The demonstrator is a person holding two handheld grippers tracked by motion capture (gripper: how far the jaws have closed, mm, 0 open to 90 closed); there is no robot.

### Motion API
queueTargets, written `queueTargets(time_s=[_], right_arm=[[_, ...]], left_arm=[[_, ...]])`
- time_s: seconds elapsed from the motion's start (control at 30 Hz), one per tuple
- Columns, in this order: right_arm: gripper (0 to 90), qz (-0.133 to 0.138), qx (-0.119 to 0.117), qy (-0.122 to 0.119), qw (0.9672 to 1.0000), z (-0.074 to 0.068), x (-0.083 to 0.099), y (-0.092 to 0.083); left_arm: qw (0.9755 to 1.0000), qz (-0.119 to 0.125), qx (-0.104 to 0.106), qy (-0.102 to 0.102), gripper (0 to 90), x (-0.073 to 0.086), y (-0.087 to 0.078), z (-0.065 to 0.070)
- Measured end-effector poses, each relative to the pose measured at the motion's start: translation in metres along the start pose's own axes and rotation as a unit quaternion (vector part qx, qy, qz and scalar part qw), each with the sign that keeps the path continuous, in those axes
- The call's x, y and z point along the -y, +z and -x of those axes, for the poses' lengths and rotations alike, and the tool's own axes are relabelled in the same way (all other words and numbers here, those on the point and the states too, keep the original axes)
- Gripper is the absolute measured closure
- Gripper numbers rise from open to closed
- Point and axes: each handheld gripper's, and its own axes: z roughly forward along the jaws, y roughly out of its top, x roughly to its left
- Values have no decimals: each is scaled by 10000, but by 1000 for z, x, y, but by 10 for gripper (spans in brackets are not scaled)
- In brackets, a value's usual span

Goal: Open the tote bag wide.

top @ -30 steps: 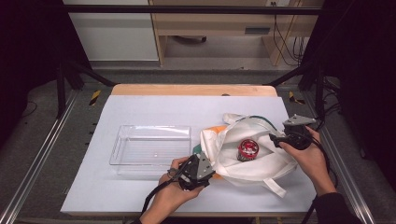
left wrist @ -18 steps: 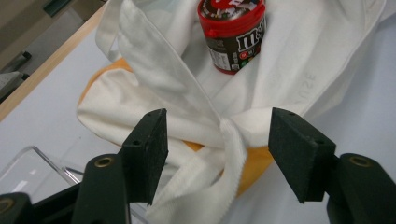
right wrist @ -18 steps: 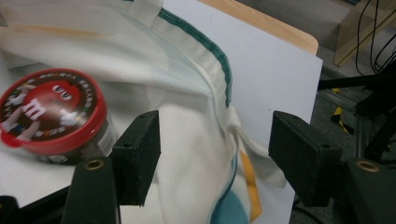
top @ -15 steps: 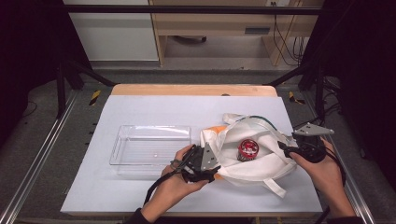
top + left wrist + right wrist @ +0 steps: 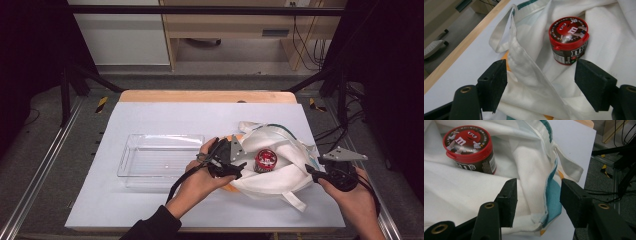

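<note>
A white cloth bag (image 5: 287,172) lies crumpled at the table's right, with a red-lidded candy tub (image 5: 265,159) standing in its open mouth. My left gripper (image 5: 239,169) is at the bag's left edge. Its jaws have just been opening, and a loose fold of the bag (image 5: 524,72) rises between them untouched, the tub (image 5: 569,40) just beyond. My right gripper (image 5: 311,172) is at the bag's right edge. Its jaws have just been closing around the teal-lined hem (image 5: 550,195) without pressing it. The tub (image 5: 469,147) stands to the upper left in the right gripper view.
An empty clear plastic tray (image 5: 130,161) sits left of the bag on the white mat (image 5: 165,120). Something orange (image 5: 231,188) peeks from under the bag. The mat's near edge is just below both hands. Cables and metal frame rails border the table.
The left gripper moved up and right to the bag's edge and its jaws spread. The right gripper shifted right and nearer, its jaws narrowing. The bag's mouth is stretched wider.
</note>
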Motion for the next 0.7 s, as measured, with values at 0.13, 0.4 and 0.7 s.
queueTargets(time_s=[0.13, 0.4, 0.7], right_arm=[[489, -31, -9, -4, 10000, 0, 2, -2], [586, -100, -14, -5, 9999, -1, 10, 0], [662, -92, -28, -26, 10000, -2, 17, 4]], left_arm=[[9999, 36, -60, -83, 284, -2, 6, -6], [9999, -95, -52, -128, 343, -7, 23, -15], [9996, -157, -41, -210, 595, -11, 40, -20]])
